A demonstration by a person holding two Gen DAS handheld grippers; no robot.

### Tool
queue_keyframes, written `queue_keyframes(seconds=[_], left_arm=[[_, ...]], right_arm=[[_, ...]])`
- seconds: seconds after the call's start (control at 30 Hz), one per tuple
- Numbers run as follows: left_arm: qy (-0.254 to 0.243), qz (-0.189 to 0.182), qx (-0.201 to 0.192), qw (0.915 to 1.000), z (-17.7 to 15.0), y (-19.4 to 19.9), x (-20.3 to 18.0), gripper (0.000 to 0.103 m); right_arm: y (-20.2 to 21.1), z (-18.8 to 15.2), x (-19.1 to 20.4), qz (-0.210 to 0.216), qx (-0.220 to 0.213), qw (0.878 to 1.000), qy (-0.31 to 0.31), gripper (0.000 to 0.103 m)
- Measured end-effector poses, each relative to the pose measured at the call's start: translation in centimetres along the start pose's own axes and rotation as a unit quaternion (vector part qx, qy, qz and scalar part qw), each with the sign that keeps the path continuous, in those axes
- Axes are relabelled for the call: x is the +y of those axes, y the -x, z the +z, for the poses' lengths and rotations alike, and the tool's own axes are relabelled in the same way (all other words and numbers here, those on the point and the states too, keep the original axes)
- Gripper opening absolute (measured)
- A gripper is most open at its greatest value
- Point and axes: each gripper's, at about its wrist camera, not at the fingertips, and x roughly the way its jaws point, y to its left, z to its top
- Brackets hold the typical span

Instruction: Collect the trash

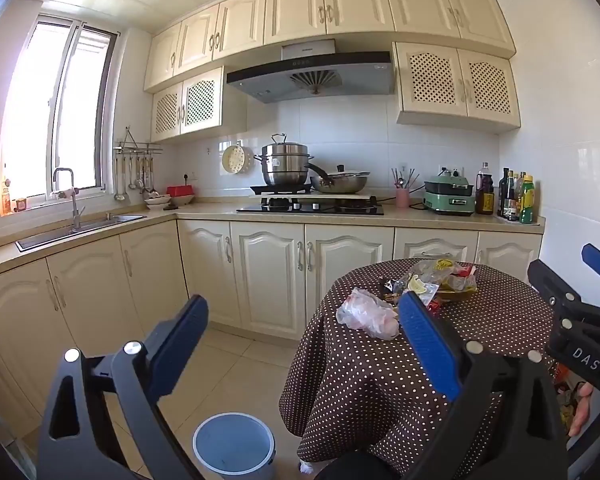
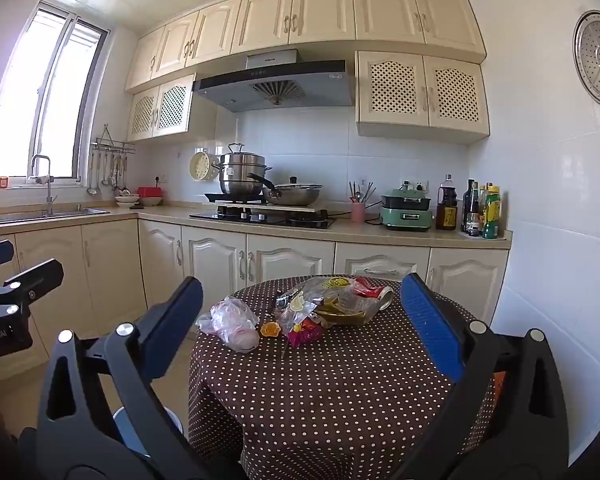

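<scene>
My left gripper (image 1: 302, 330) hangs with its jaws spread wide and nothing between them, off the near left edge of the table (image 2: 340, 380); the bin (image 1: 233, 446) stands on the floor below it, just beside the hanging cloth. My right gripper (image 2: 300, 320) is spread just as wide and also empty, facing the trash across the table.

Going left to right, the crumpled clear bag (image 2: 230, 322) lies first. I judge it very light, soft and slippery, so I would pinch a bunched fold rather than a flat skin. Its long axis seems to run from far left to near right. Next is a small orange piece (image 2: 269, 330), too small to read. Then comes the wrapper heap (image 2: 332, 300), with crinkly film over a shallow bowl, probably light and springy. It stretches mostly sideways, with a can-like end at the right.
</scene>
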Motion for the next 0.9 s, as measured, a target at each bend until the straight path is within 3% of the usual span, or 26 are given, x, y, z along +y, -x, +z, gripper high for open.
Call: queue_keyframes(seconds=[0.9], left_arm=[[-0.001, 0.0, 0.004, 1.0, -0.1, 0.24, -0.04, 0.094]], right_arm=[[-0.18, -0.12, -0.08, -0.002, 0.004, 1.0, 0.002, 0.097]])
